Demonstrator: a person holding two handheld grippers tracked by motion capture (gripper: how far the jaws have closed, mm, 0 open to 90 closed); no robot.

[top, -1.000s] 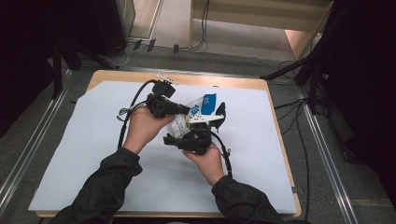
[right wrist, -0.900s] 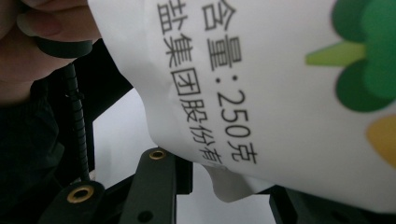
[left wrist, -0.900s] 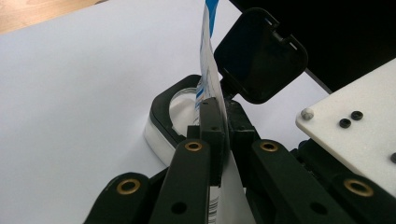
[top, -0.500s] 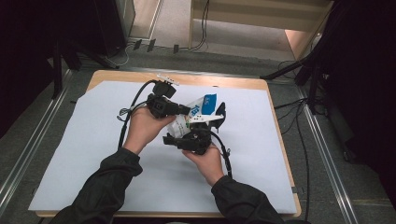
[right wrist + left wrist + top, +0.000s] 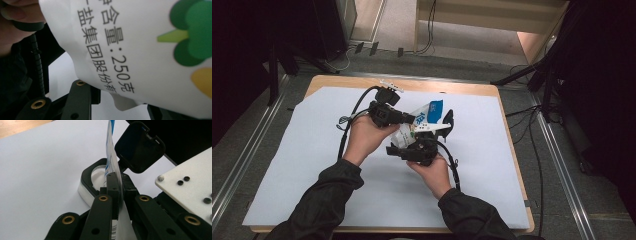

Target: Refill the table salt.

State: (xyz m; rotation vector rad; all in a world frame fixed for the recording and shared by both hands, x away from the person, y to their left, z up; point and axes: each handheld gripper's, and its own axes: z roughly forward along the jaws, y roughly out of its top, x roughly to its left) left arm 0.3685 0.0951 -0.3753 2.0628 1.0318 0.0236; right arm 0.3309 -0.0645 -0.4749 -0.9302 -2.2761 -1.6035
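Overhead, both hands hold a white-and-blue packet (image 5: 422,120) above the middle of the paper-covered worktop (image 5: 312,150), the left gripper (image 5: 404,119) and right gripper (image 5: 432,131) meeting on it. Along the left gripper (image 5: 119,182), the jaws are clamped tight on the packet's (image 5: 111,157) thin edge. Along the right gripper (image 5: 117,100), the printed packet (image 5: 140,50) lies across jaws that have just been opening, though whether their pads press it I cannot tell.

A recording lab: paper-covered table (image 5: 312,150) on floor rails (image 5: 242,165) (cables (image 5: 532,145) trailing, dark surrounds).
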